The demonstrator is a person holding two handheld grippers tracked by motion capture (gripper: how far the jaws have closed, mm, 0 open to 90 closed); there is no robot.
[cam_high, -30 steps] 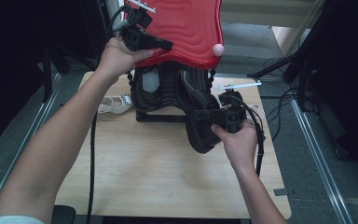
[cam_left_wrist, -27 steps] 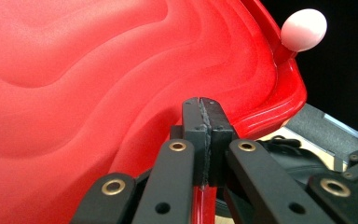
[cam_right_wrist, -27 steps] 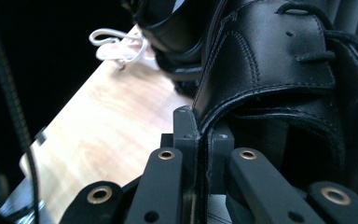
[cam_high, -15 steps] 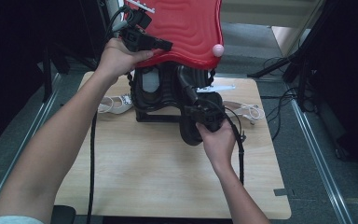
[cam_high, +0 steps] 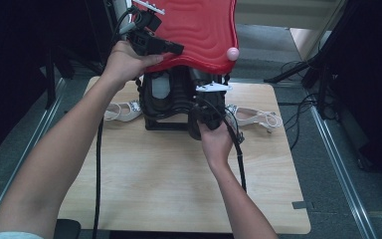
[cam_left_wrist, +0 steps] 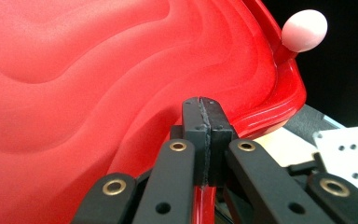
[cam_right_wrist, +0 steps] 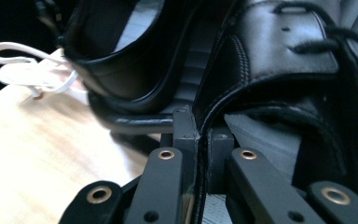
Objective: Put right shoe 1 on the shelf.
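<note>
A red wavy lid [cam_high: 199, 30] with a pink knob [cam_high: 233, 53] stands raised over a black shoe holder [cam_high: 165, 102] at the table's far edge. My left gripper [cam_high: 171, 49] is shut on the lid's lower rim; in the left gripper view its jaws [cam_left_wrist: 204, 105] pinch the red lid [cam_left_wrist: 74, 70] below the pink knob [cam_left_wrist: 304, 30]. My right gripper [cam_high: 206, 107] is shut on the leather edge of a black shoe [cam_high: 197, 124] at the holder's right front. In the right gripper view its pads [cam_right_wrist: 198, 123] clamp that black shoe [cam_right_wrist: 279, 60], next to another black shoe [cam_right_wrist: 116, 56].
A white sandal [cam_high: 122, 110] lies left of the holder and another white sandal [cam_high: 253, 117] lies to its right, on the wooden table [cam_high: 154, 189]. Cables and dark stands fill the floor at the right. The white sandal [cam_right_wrist: 32, 70] also appears beyond the shoes.
My right hand has carried the black shoe leftward and away from me, in under the red lid against the holder. The left hand and lid have stayed put.
</note>
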